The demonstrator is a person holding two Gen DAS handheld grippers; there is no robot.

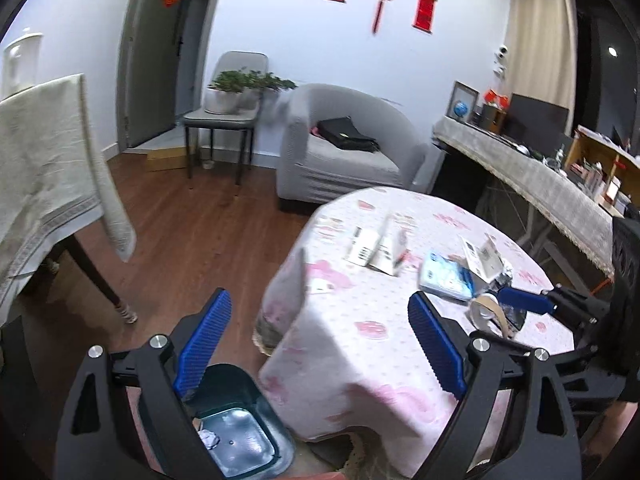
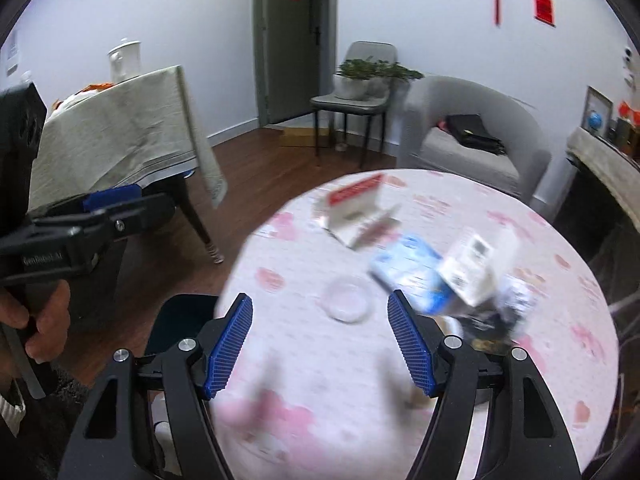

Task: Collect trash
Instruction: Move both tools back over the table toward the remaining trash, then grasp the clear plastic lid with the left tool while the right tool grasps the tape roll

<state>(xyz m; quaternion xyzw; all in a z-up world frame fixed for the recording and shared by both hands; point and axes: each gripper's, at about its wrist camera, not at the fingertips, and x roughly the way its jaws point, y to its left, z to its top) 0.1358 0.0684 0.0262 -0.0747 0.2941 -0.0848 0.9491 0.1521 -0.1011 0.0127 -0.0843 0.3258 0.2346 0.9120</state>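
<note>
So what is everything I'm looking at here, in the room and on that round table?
Round table: one, pink-patterned white cloth, foreground.
Trash bin: one, dark, on the floor beside the table, a white scrap inside.
Flattened cartons: two, white, far side of table.
Blue packet: one, table's right part.
White box: one, leaning over the packet.
Tape roll: one, pale, near the packet.
Clear lid: one, table centre.
Armchair: one, grey, black bag on its seat.
Chair: one, grey, holding potted plants.
Left gripper: blue pads, open, empty.
Right gripper: blue pads, open, empty.
</note>
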